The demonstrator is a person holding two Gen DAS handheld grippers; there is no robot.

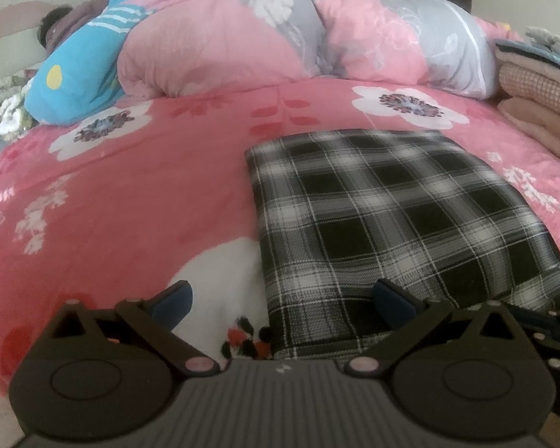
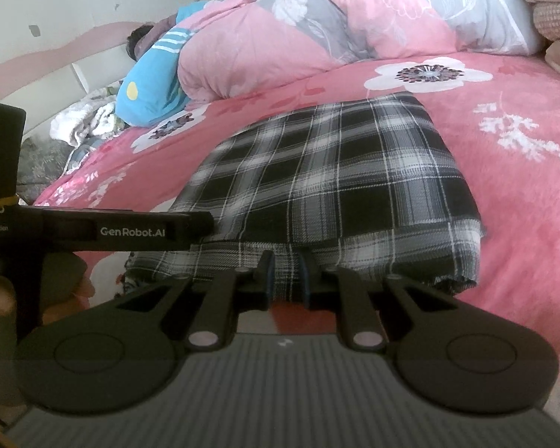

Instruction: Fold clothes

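A black-and-white plaid garment (image 1: 399, 231) lies folded into a flat rectangle on a pink floral bedspread (image 1: 130, 201). Both views look forward along hand-held grippers toward the head of the bed.

The left gripper (image 1: 282, 300) has its jaws spread wide and holds nothing. It hangs over the garment's near left corner: its left finger is above bare bedspread, its right finger above the plaid. Whether either finger touches anything cannot be told.

The right gripper (image 2: 285, 274) is narrowed to a slim gap, with the garment's near hem (image 2: 291, 261) between its pads. It appears to be pinching that edge, which looks several layers thick. The rest of the garment stretches away ahead of it, lying flat, with a small raised fold at the near right corner. The left gripper's body shows beside it, to its left, held by a hand (image 2: 3, 295).

Beyond the garment, a rolled pink and grey quilt (image 1: 280, 44) lies across the bed. A stack of folded cloth (image 1: 537, 93) sits far ahead to the right.

The step in hand seems to be another fold, bringing the near edge over to the far edge. To do it well, the left gripper should probably close on the hem at its own corner first, so both ends lift together. The pinch needs every layer, or the lower ones will slide out. The lift should stay low and even, so the edges line up.
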